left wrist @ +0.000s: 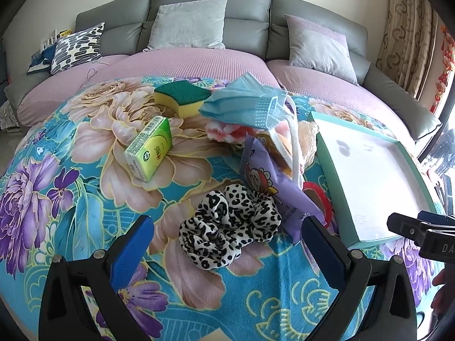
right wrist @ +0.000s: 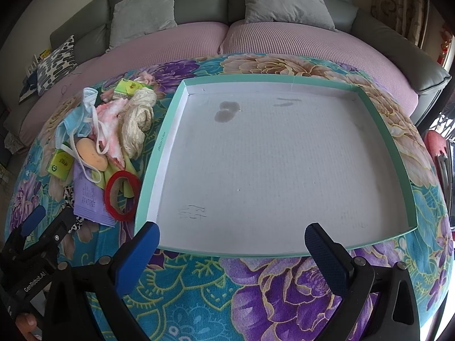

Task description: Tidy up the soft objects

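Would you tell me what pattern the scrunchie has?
Black-and-white leopard print on the scrunchie, clearest in the left wrist view.

Black grippers (left wrist: 227, 244), blue finger pads (right wrist: 139, 258)

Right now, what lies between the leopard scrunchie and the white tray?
In the left wrist view, the purple packet and red ring lie between the leopard scrunchie and white tray.

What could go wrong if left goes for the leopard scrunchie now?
1. The purple packet overlaps the leopard scrunchie beside the left gripper, whose jaws are open; closing may catch it too.
2. The mask loops drape over the pile and could drag along.
3. The tray holds nothing yet.
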A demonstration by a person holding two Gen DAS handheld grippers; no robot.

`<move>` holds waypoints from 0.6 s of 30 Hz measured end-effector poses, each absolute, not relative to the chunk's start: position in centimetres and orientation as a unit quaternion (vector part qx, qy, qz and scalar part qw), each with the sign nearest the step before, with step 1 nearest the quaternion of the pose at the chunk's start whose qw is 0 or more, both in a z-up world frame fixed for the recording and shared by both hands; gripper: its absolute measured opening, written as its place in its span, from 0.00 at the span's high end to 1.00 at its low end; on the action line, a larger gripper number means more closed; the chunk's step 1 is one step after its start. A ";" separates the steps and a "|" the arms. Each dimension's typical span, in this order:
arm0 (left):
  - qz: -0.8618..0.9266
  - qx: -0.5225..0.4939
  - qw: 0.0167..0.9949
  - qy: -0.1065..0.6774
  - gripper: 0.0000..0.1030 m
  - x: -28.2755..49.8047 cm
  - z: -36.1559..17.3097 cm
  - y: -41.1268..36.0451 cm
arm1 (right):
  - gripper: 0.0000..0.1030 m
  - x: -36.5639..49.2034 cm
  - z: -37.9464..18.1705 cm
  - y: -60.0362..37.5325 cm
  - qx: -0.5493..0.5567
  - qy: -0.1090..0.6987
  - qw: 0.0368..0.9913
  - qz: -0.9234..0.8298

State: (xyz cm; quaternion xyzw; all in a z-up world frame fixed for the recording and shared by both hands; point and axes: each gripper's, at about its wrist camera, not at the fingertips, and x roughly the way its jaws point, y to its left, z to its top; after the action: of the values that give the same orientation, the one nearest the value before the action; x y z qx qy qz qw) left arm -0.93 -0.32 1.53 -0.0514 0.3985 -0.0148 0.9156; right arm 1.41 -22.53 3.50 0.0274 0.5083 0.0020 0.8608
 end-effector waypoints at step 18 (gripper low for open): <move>-0.023 -0.050 0.921 0.385 0.00 -0.8 2.0 -0.5 | 0.00 1.5 3.5 -22.6 0.028 0.510 0.860 0.001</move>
State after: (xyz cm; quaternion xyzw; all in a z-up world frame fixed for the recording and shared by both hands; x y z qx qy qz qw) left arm -0.84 -0.51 2.02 -0.0498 0.3845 -0.0228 0.9215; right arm 1.46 -22.62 3.53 0.0282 0.5097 0.0012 0.8599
